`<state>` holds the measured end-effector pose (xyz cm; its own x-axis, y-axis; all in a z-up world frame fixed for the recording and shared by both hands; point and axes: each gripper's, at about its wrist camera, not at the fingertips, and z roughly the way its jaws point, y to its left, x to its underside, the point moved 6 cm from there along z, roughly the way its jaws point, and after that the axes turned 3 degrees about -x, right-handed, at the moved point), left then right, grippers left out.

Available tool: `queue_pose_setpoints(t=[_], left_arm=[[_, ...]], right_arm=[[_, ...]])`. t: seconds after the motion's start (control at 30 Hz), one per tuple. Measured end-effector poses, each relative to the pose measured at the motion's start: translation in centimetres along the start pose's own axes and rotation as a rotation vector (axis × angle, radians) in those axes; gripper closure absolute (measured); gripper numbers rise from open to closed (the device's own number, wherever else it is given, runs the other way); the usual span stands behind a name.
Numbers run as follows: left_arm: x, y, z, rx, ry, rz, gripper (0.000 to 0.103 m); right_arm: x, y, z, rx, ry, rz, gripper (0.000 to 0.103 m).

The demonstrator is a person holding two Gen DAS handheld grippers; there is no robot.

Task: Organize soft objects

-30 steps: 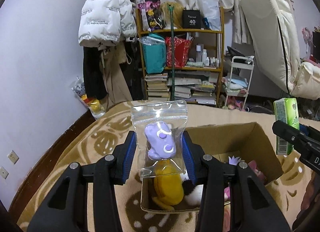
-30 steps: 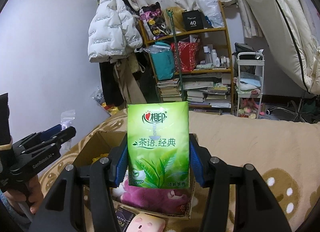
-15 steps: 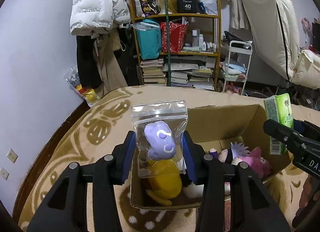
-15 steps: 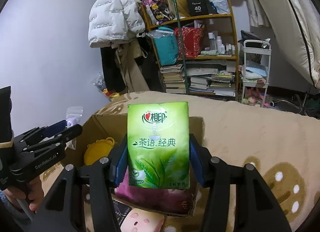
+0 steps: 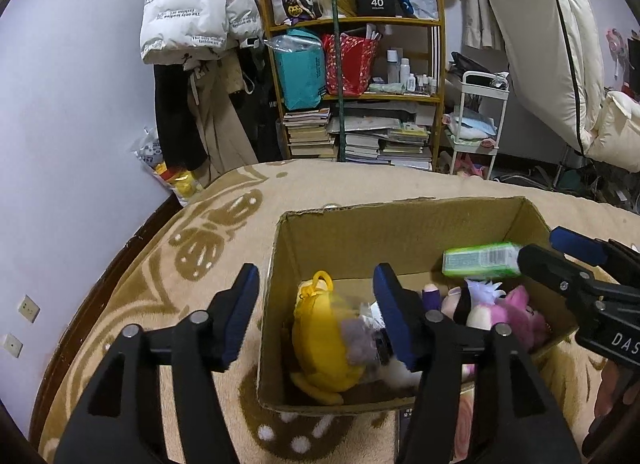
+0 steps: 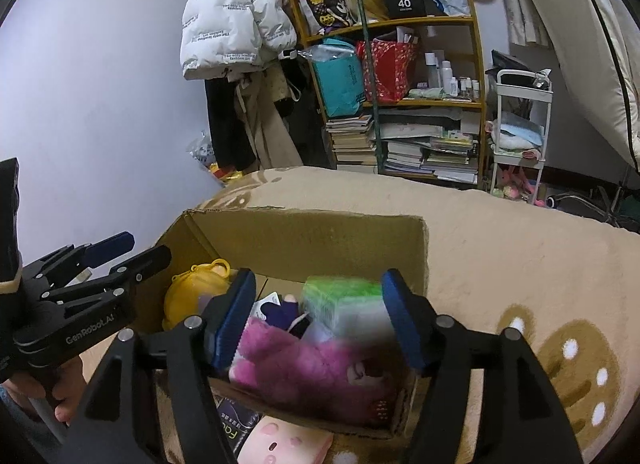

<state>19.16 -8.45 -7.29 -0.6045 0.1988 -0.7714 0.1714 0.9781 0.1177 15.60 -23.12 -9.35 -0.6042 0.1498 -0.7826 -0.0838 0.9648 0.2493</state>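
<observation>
— as both my tongs hung over the cardboard box (image 5: 400,224), where was the tissue pack (image 6: 340,304)?

— blurred, lying on its side over the pink plush (image 6: 304,368) at the box's right end. my right gripper (image 6: 320,316) stood wide apart around it; touching or not, i couldn't tell.

— and the left?

— my left gripper (image 5: 316,308) gaped with nothing between its fingers; the bagged purple toy (image 5: 360,340), also blurred, lay against the yellow plush (image 5: 320,352).

— how would the pack handle?

— light, squashy, slick wrapper, i judged. i'd pinch its broad faces mid-length. its long axis ran across the box.
</observation>
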Motion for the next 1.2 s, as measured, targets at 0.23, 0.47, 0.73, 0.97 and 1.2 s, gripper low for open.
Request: queue_pose_setpoints(t=[0.23,0.47,0.73,0.97,1.2], left_arm=[[-0.1,0.5,-0.8,-0.006,-0.002,0.000,0.024],[-0.5,1.5,-3.1,-0.026,-0.039,-0.011,0.008],[-0.2,1.5,-5.6,-0.056,-0.055,0.040,0.006],[0.4,1.6,-7.4,-0.025,-0.016,0.040,0.006],[2.1,2.0,-8.9,-0.003,0.039,0.025,0.006]], right_arm=[[-0.6,-0.7,-1.1,0.023,-0.020,0.032,0.016],[-0.8,-0.6,-3.5,0.040,-0.050,0.037,0.010],[-0.5,0.6,-6.1,0.040,-0.063,0.030,0.000],[0.0,1.9,-8.4,0.046,-0.059,0.007,0.000],[1.3,2.7,-9.6,0.045,-0.037,0.012,0.000]])
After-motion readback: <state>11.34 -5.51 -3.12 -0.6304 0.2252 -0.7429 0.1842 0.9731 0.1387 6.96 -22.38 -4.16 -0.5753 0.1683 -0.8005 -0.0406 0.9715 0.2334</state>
